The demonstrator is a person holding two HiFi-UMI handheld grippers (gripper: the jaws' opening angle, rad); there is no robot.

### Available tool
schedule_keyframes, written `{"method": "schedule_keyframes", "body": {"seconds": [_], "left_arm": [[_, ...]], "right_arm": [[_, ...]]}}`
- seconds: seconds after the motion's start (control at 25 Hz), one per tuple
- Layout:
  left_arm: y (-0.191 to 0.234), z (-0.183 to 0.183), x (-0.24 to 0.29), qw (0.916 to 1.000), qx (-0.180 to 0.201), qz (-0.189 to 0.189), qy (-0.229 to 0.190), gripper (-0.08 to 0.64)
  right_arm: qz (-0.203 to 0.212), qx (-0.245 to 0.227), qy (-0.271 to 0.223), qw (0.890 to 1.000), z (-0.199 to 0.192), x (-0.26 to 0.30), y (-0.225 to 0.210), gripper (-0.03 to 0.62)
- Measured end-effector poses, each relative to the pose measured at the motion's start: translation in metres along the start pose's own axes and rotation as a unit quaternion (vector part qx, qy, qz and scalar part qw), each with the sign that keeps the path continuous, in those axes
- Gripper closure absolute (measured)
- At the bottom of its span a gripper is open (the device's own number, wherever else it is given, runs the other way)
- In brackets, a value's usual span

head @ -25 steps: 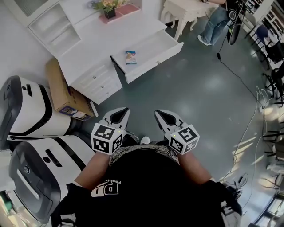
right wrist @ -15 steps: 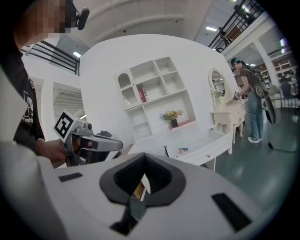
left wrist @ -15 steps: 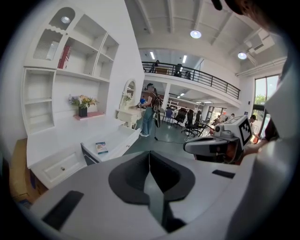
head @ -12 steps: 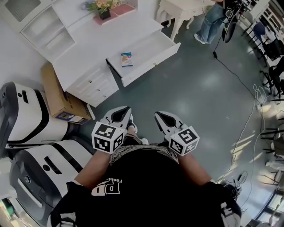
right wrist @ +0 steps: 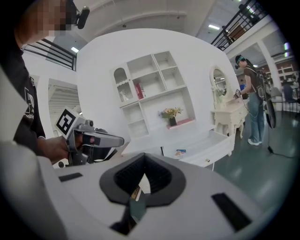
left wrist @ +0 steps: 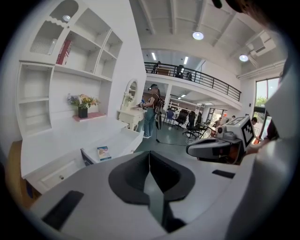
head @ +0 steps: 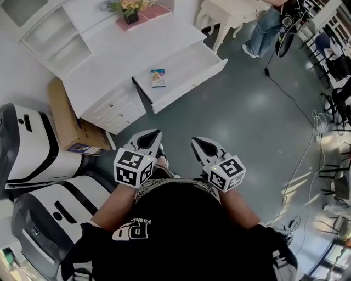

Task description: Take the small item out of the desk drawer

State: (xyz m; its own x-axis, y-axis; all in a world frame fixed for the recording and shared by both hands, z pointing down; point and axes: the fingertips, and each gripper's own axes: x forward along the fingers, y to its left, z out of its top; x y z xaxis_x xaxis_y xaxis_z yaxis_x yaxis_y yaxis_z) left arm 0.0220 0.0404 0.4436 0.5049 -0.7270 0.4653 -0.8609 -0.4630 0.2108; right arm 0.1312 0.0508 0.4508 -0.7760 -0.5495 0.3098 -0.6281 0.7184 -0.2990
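One oval mirror [right wrist: 219,78], gripper views only

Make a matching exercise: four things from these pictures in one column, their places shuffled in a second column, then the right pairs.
1. small item
2. flowers
3. cardboard box
4. red book

A. on the floor beside the desk
B. on an upper shelf
C. in the open drawer
D. on the pink tray

Pairs: 1-C, 2-D, 3-A, 4-B
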Motion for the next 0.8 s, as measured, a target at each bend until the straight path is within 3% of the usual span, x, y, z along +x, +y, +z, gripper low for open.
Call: {"method": "schedule_keyframes", "body": {"seconds": [0.48, 0.8], "left_arm": [[0.098, 0.049, 0.063, 0.9998, -0.021, -0.004, 0.004, 0.545], [0.170, 0.091, 0.097, 0.9999, -0.011, -0.007, 0.001, 0.545]], "right_arm": [[0.004, -0.010, 0.033, 0.999, 0.044, 0.105, -0.046, 0.583], [-0.004, -0.017, 0.049, 0.999, 0.078, 0.177, -0.076, 0.583]]}}
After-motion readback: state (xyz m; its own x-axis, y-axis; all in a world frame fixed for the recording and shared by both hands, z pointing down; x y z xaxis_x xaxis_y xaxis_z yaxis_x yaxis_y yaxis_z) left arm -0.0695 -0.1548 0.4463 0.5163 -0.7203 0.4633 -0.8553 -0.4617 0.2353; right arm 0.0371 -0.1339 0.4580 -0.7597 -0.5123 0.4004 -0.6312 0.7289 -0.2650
